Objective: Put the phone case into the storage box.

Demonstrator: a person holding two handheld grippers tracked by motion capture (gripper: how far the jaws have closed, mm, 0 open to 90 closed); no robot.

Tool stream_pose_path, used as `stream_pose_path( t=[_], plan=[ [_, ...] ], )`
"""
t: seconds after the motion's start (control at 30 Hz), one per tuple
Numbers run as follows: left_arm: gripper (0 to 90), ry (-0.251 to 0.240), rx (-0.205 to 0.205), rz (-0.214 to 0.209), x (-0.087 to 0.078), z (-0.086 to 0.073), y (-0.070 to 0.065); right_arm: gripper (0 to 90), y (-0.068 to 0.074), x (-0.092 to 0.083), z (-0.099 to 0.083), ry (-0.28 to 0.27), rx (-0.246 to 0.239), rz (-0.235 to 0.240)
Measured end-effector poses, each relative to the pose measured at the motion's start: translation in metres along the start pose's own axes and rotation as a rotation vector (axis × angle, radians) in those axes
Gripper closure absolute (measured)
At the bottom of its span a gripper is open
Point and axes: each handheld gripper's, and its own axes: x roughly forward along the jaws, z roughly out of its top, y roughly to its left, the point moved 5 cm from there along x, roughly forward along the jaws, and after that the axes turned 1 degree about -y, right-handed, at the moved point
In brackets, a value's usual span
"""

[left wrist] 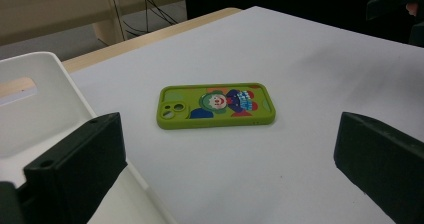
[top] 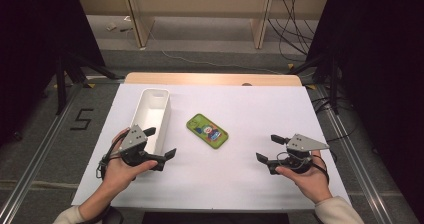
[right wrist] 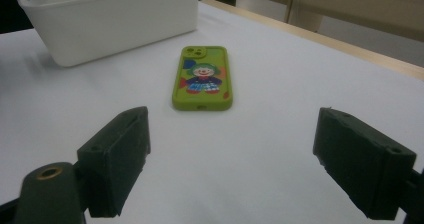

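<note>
A green phone case [top: 207, 130] with a clown picture lies flat on the white table [top: 260, 109], near its middle. To its left stands a long white bin [top: 155, 90], with nothing visible inside. My left gripper [top: 161, 142] is held beside the bin's near end, jaws wide open and nothing between them. My right gripper [top: 267, 148] hovers at the right, open too, pointing toward the case. The left gripper view has the case [left wrist: 216, 105] ahead between its jaws, the bin [left wrist: 45, 99] at left. In the right gripper view the case [right wrist: 203, 78] lies ahead, the bin [right wrist: 115, 19] behind it.
A wooden strip [top: 210, 79] runs along the table's far edge. Beyond it are floor, cables and wooden furniture legs. Dark stands flank the table on both sides. Bare white table surface lies between the two grippers.
</note>
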Motion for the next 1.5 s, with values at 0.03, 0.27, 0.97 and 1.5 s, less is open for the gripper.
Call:
stream_pose_path(
  t=[0.03, 0.27, 0.97, 1.5],
  plan=[
    [0.0, 0.0, 0.0, 0.0, 0.0, 0.0, 0.0, 16.2, 0.0, 0.0, 0.0, -0.001, 0.0, 0.0],
    [0.0, -0.001, 0.001, 0.0, 0.0, 0.0, 0.0, 16.2, 0.0, 0.0, 0.0, 0.002, -0.005, -0.001],
    [0.0, 0.0, -0.002, 0.005, 0.0, 0.0, 0.0, 83.6, 0.001, 0.026, 0.009, 0.093, -0.054, 0.009],
    [0.4, 0.001, -0.005, 0.0, 0.001, 0.0, -0.001, 90.0, 0.0, 0.082, 0.034, 0.163, -0.051, 0.028]
  ],
)
